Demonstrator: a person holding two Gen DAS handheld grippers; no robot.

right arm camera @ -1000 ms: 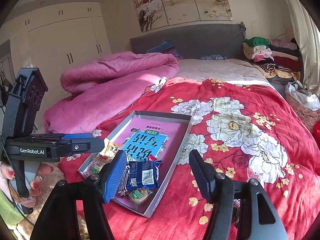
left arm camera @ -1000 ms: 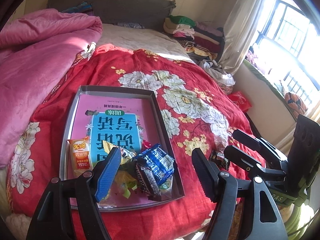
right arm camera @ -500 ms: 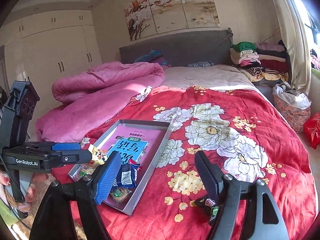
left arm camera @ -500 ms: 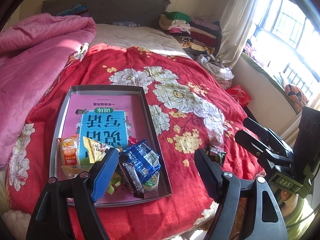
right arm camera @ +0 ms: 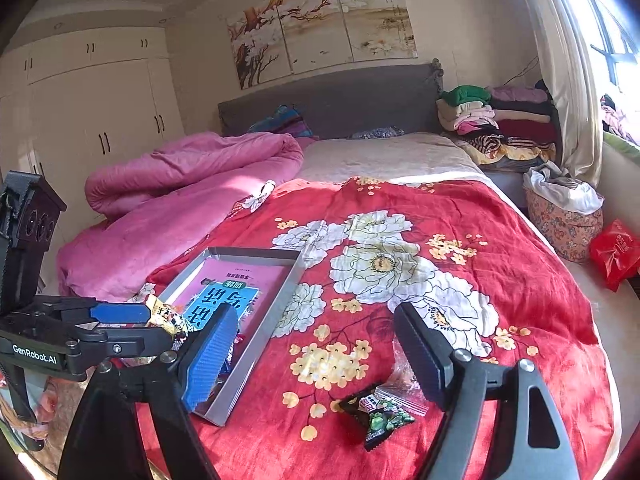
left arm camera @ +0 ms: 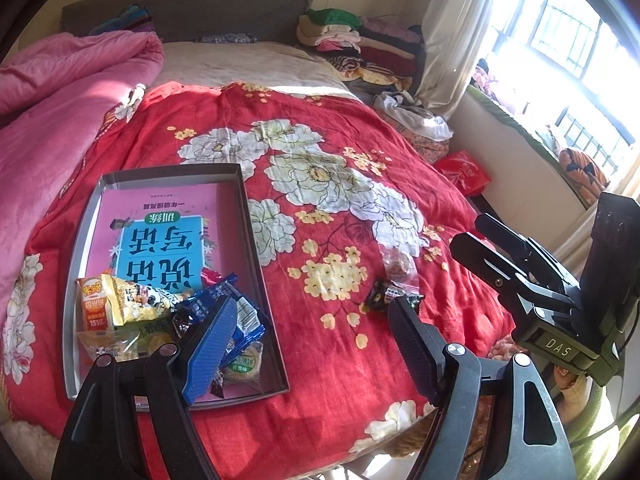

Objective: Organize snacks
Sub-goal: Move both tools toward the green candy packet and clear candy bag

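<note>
We are gathering snacks off the bed (right arm camera: pixel 500 240) into the gray tray (left arm camera: pixel 256 264), where most packets are already piling up; both the left gripper (left arm camera: pixel 312 344) and right gripper (right arm camera: pixel 316 356) are hanging empty, the left's jaws wide and the right's opening. Next we are judging the right gripper needs to drop over the dark green-pea packet (right arm camera: pixel 378 412), lying on the quilt beside a clear bag (right arm camera: pixel 402 380), well apart from the tray. The left view is showing the tray's heap, which the right view is mostly hiding.

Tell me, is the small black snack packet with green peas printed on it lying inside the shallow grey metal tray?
No, the small black snack packet lies on the red flowered blanket, outside the shallow grey metal tray.
</note>
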